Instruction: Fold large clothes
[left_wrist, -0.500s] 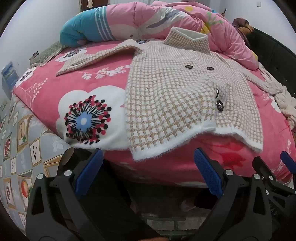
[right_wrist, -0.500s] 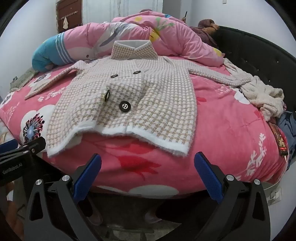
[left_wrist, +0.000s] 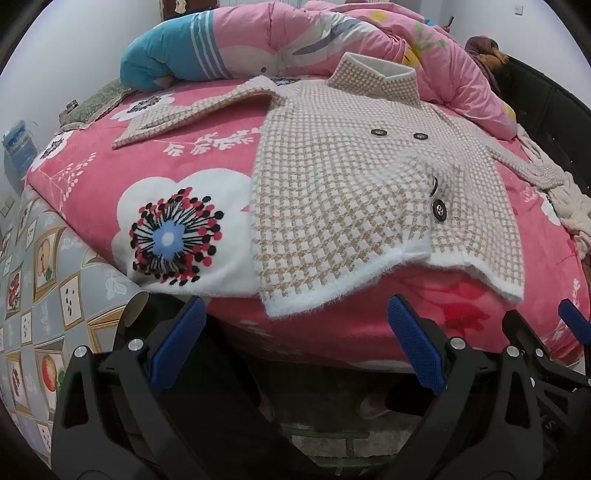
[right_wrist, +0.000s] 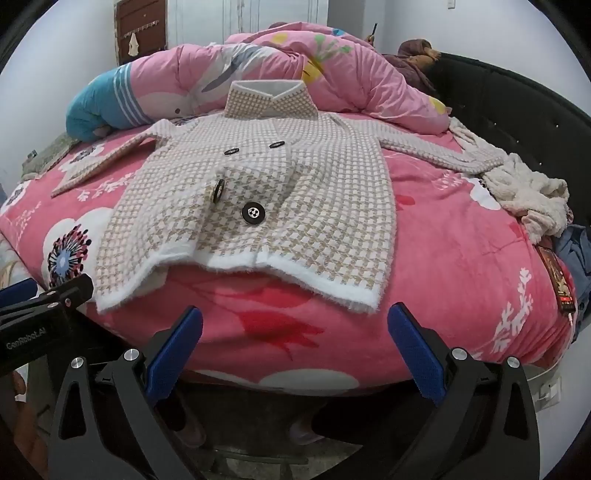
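Houndstooth jacket (right_wrist: 258, 206) flat on pink bedspread (right_wrist: 443, 266)

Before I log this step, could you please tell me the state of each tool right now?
Left tool: open, holding nothing, short of the houndstooth jacket.
Right tool: open, holding nothing.

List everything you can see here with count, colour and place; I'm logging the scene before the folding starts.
Houndstooth coat: one, beige and white, spread flat on bed, sleeves out.
Coat buttons: four, black, on coat front.
Bedspread: one, pink floral, covering bed.
Quilt: one, pink, bunched behind collar.
Blue pillow: one, far left.
Cream garment: one, crumpled, right edge.
Headboard: black, right.
Left gripper: open, before the hem.
Right gripper: open, before the hem.
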